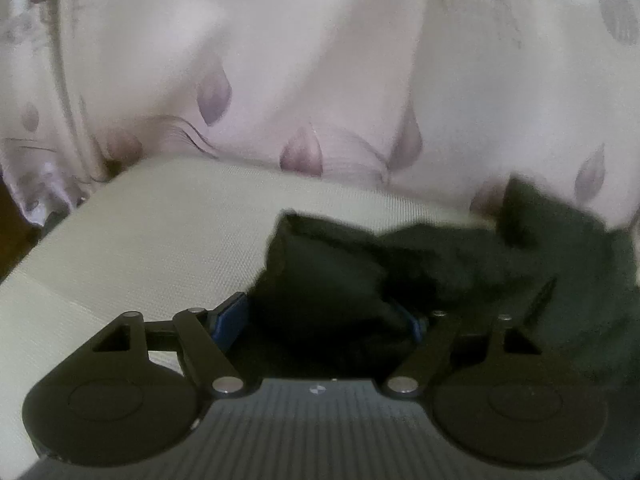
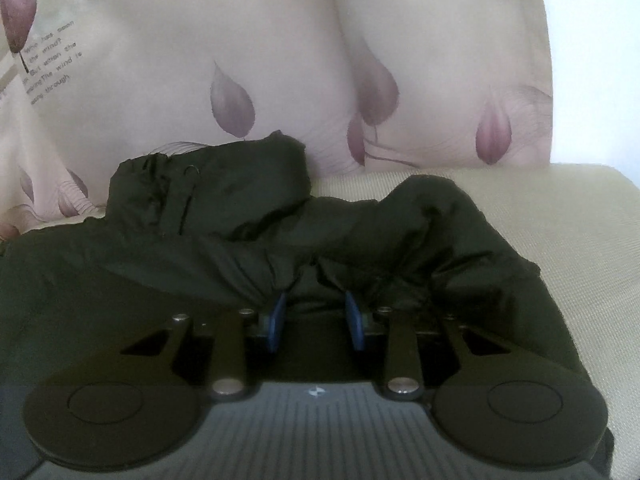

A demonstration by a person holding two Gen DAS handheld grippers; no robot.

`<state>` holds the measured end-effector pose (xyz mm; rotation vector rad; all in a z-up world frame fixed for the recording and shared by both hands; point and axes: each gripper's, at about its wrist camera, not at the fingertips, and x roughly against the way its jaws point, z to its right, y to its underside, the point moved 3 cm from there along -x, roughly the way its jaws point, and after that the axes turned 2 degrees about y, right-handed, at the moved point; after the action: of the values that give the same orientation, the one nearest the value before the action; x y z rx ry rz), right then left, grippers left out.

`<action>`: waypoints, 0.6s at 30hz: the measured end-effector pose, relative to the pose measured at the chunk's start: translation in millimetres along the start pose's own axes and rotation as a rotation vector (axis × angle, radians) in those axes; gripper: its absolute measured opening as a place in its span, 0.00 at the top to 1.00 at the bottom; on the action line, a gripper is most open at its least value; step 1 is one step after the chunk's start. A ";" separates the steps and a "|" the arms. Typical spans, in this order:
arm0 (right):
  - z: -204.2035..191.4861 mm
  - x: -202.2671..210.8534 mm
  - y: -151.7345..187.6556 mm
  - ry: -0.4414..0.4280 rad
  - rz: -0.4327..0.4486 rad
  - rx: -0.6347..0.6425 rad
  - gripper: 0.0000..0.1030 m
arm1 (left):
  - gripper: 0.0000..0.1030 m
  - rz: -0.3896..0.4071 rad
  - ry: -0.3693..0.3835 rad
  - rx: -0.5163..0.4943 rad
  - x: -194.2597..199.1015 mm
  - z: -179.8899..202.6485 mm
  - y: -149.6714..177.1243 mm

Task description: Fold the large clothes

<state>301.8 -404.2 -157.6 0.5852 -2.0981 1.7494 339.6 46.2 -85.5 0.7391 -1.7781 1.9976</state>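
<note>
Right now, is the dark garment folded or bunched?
Bunched: the dark garment lies in rumpled humps on the beige cushion, with no flat layers.

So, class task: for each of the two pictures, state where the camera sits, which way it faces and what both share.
Left wrist: sits on the left claw, facing forward over the dark garment toward the leaf-print curtain; fingers apart around fabric.
Right wrist: sits on the right claw, facing the same garment and curtain.
Shared: garment, curtain, beige woven surface.
</note>
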 end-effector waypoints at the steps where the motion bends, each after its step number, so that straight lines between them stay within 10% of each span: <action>1: 1.1 3.8 -2.9 -0.001 -0.005 -0.016 0.70 | 0.25 0.034 -0.005 -0.006 10.3 -3.9 -5.1; 8: -46.5 74.9 -27.8 -0.160 0.184 0.042 0.67 | 0.32 0.136 0.044 -0.045 63.0 0.6 -25.7; 18: -171.3 25.7 -11.7 -0.253 0.048 0.339 0.68 | 0.32 0.108 0.163 -0.287 48.1 60.3 6.6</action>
<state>286.2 -239.8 -103.9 0.8976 -1.9950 2.1794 306.0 -17.8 -57.8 0.3871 -1.9835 1.7566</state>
